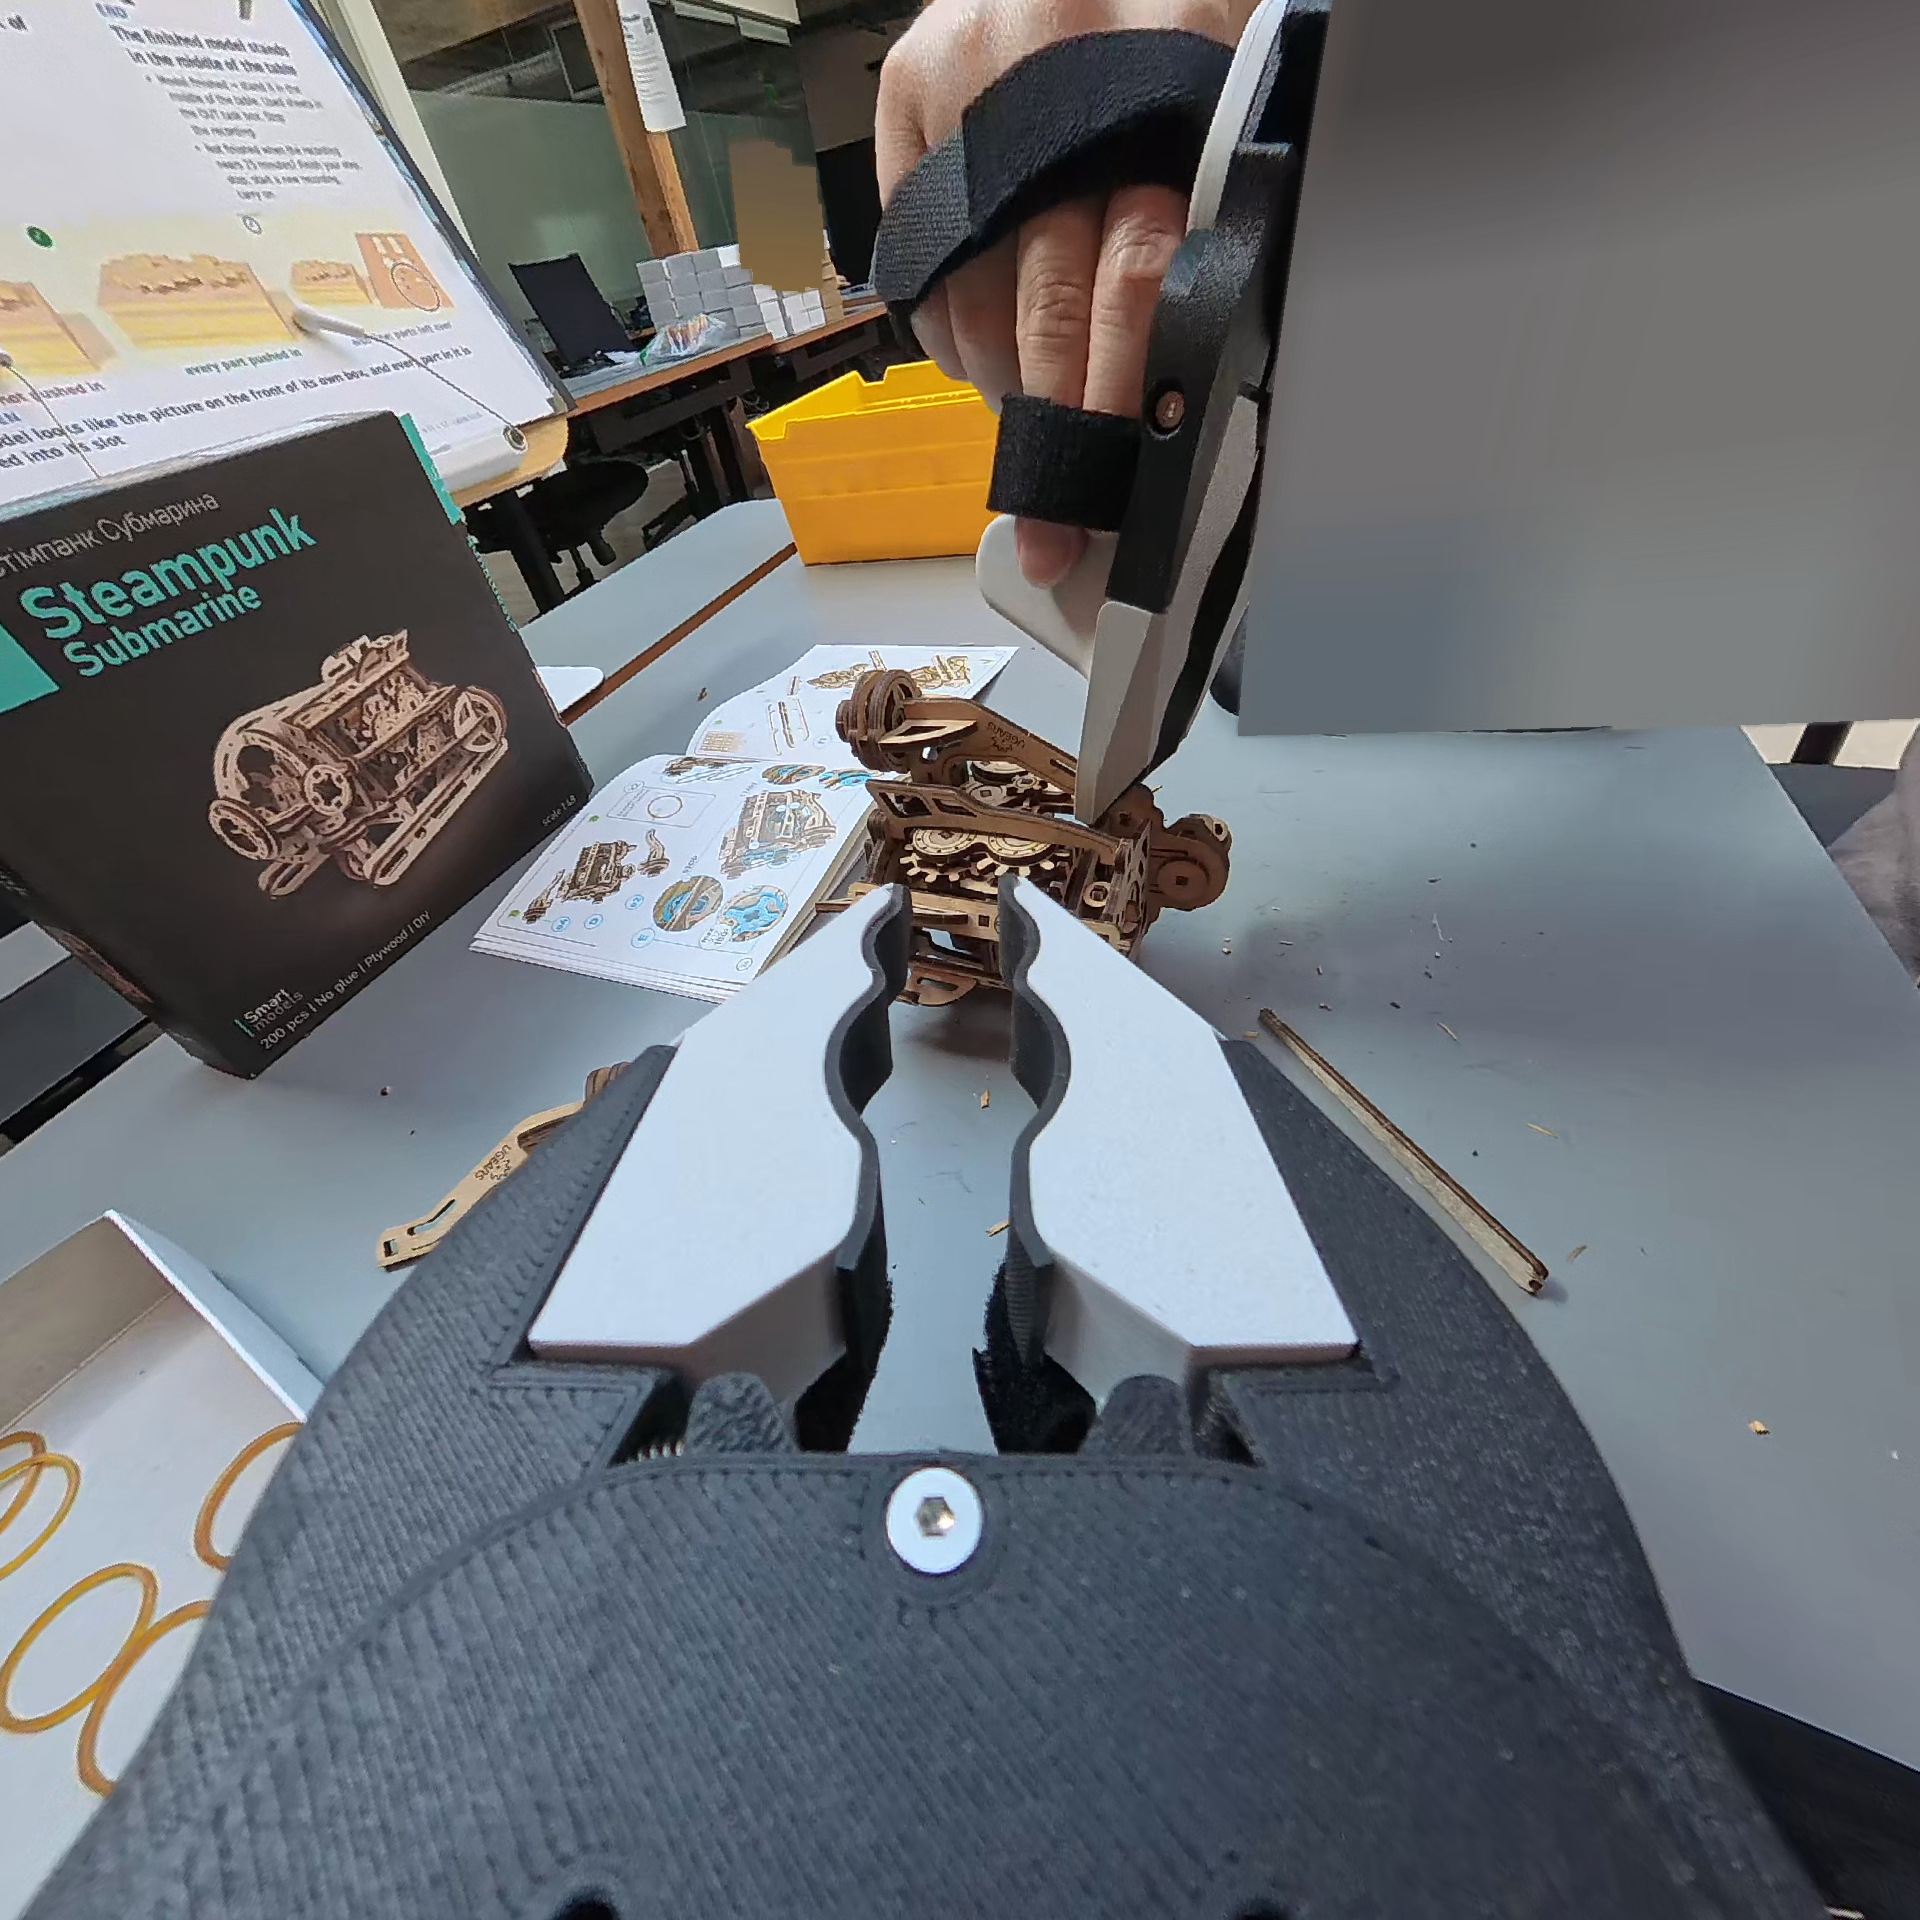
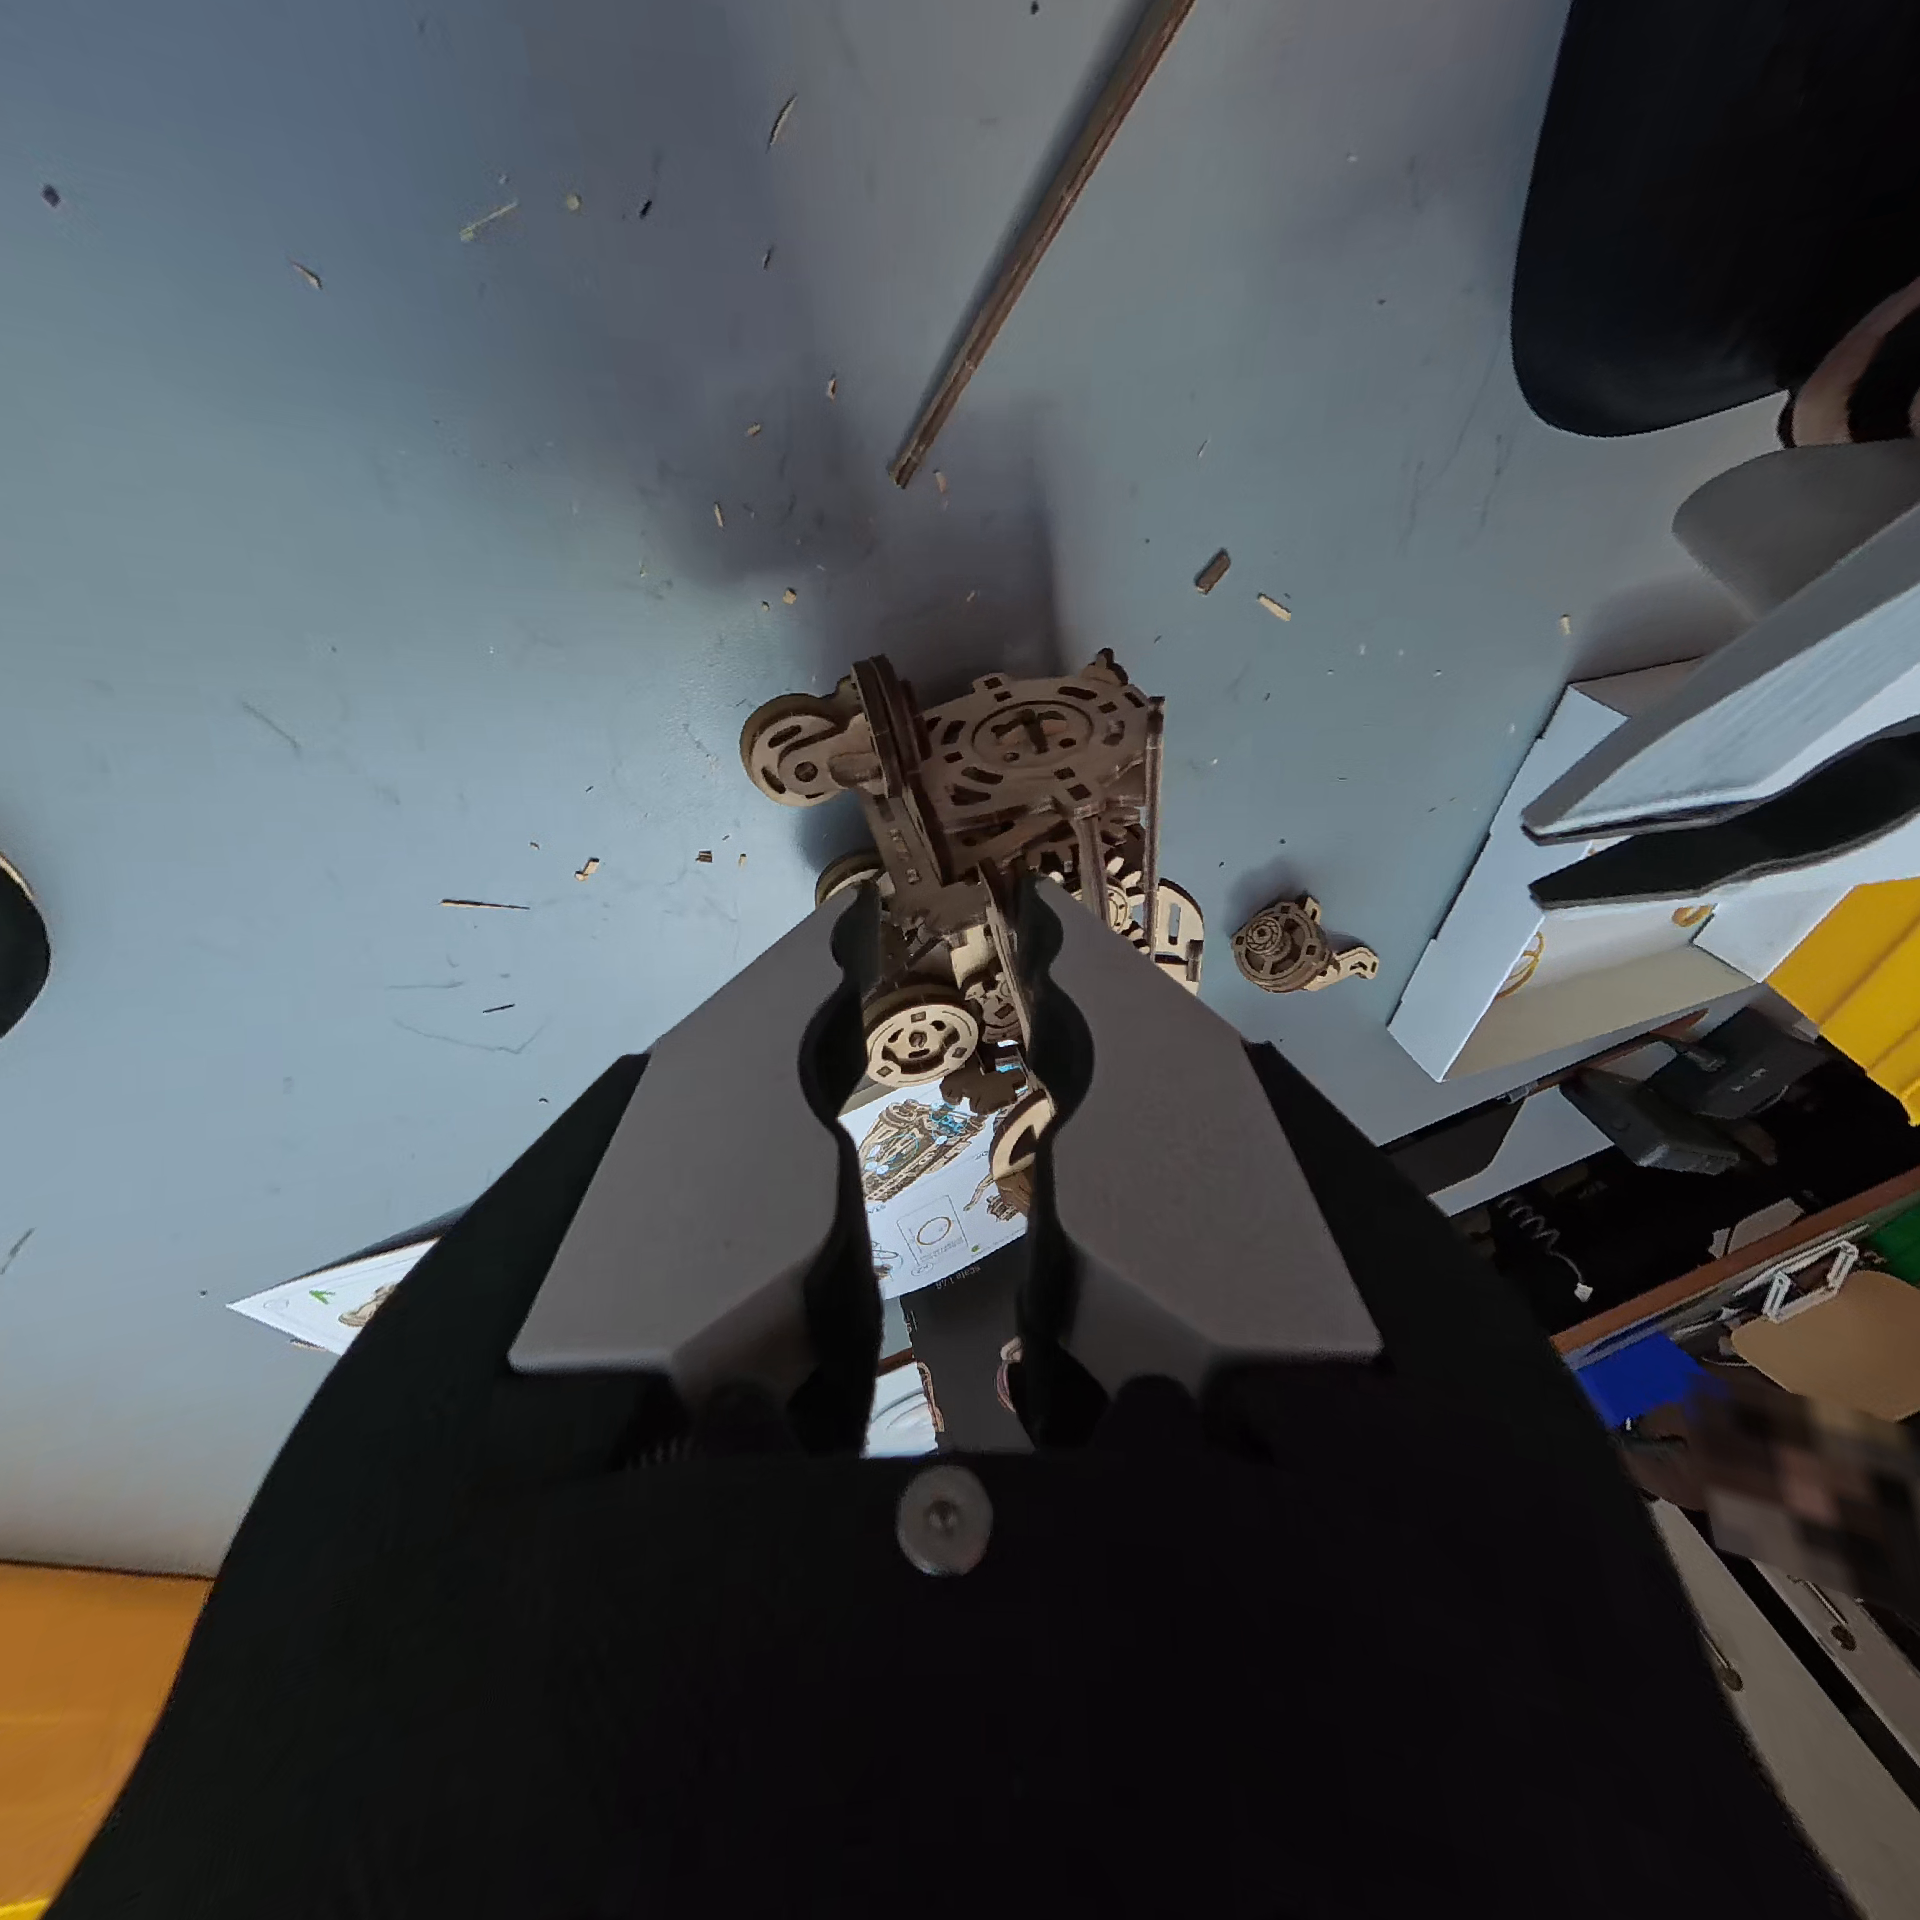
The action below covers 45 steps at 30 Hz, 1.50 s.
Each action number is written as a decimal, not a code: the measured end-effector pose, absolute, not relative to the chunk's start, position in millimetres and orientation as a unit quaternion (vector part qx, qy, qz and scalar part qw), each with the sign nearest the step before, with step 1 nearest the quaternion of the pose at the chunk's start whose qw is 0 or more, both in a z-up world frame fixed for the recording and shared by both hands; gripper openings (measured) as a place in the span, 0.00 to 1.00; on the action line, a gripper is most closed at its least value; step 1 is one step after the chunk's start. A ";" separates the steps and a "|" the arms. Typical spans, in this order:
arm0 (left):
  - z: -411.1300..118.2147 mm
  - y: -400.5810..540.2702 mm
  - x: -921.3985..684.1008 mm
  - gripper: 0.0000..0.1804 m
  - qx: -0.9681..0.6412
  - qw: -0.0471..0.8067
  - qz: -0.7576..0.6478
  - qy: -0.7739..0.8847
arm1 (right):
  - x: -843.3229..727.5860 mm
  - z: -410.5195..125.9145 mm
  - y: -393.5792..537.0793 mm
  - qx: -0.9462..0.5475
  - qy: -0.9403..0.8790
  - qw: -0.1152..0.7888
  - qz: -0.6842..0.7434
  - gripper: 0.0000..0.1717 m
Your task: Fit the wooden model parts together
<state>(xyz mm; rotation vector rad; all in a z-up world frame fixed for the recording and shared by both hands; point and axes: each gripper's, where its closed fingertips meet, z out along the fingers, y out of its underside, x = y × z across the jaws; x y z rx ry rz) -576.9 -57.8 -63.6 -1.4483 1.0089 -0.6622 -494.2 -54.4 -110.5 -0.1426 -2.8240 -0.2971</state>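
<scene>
The partly built wooden model (image 1: 997, 831) rests tilted on the grey table (image 1: 1507, 987), partly on the open instruction booklet (image 1: 665, 862). My right gripper (image 2: 945, 909) comes down from above and is shut on the model's upper frame (image 2: 966, 914). A wooden wheel (image 2: 920, 1039) sits between its pads. Its tip also shows in the left wrist view (image 1: 1107, 779), on the model's top rail. My left gripper (image 1: 951, 904) is narrowly open and holds nothing, just short of the model's near side. It also shows at the right edge of the right wrist view (image 2: 1532, 857).
A small round wooden subassembly (image 2: 1299, 945) lies beside the model. A thin wooden strip (image 1: 1403, 1153) and a flat wooden piece (image 1: 468, 1184) lie on the table. The dark kit box (image 1: 249, 727), a yellow bin (image 1: 873, 468) and a white tray of rubber bands (image 1: 104, 1455) stand around. Spacing between my two grippers at the tips: around 10 cm.
</scene>
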 end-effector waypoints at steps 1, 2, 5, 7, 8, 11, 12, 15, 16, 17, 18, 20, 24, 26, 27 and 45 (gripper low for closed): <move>-64.0 -58.1 -576.5 0.08 -0.622 0.587 -0.285 0.434 | -493.7 -110.9 -54.0 -0.046 -0.983 0.138 -0.108 0.15; -64.1 -58.3 -576.4 0.08 -0.621 0.586 -0.285 0.435 | -492.8 -111.0 -53.3 -0.043 -0.985 0.126 -0.113 0.15; -64.1 -59.1 -576.2 0.08 -0.620 0.587 -0.284 0.437 | -490.9 -111.1 -53.1 -0.036 -0.987 0.098 -0.119 0.13; -65.3 -59.8 -575.4 0.08 -0.620 0.585 -0.283 0.440 | -490.4 -111.6 -53.4 -0.040 -0.989 0.084 -0.117 0.14; -65.9 -60.1 -575.0 0.08 -0.620 0.584 -0.283 0.442 | -490.3 -112.2 -54.0 -0.045 -0.989 0.079 -0.113 0.14; -67.3 -60.9 -574.1 0.08 -0.620 0.581 -0.282 0.446 | -488.7 -115.0 -56.1 -0.050 -0.991 0.067 -0.102 0.13; -67.4 -61.1 -574.0 0.08 -0.620 0.581 -0.282 0.446 | -489.1 -115.0 -56.6 -0.049 -0.991 0.067 -0.100 0.13; -67.4 -61.4 -573.9 0.08 -0.619 0.580 -0.284 0.446 | -486.6 -114.3 -56.5 -0.052 -0.992 0.057 -0.096 0.13; -67.5 -61.5 -573.9 0.08 -0.619 0.580 -0.285 0.446 | -485.6 -113.5 -57.7 -0.054 -0.993 0.054 -0.090 0.13; -67.6 -61.4 -573.8 0.08 -0.619 0.580 -0.285 0.446 | -485.2 -112.5 -59.6 -0.057 -0.994 0.052 -0.079 0.13; -67.8 -61.5 -573.8 0.08 -0.619 0.580 -0.285 0.447 | -483.9 -111.5 -60.8 -0.063 -0.994 0.047 -0.069 0.13; -68.3 -61.9 -573.3 0.08 -0.619 0.579 -0.284 0.449 | -483.5 -108.5 -63.4 -0.071 -0.995 0.043 -0.048 0.13; -70.1 -62.8 -572.0 0.08 -0.618 0.576 -0.280 0.455 | -481.5 -104.6 -68.0 -0.093 -0.995 0.026 -0.011 0.14; -70.3 -63.0 -572.0 0.08 -0.618 0.576 -0.281 0.455 | -481.6 -105.9 -66.0 -0.091 -0.995 0.028 -0.015 0.15; -70.3 -63.0 -572.0 0.08 -0.618 0.575 -0.282 0.455 | -481.8 -107.1 -63.8 -0.083 -0.996 0.033 -0.022 0.15; -72.2 -62.3 -572.8 0.07 -0.620 0.573 -0.279 0.457 | -478.0 -109.2 -58.2 -0.037 -0.998 0.012 -0.051 0.15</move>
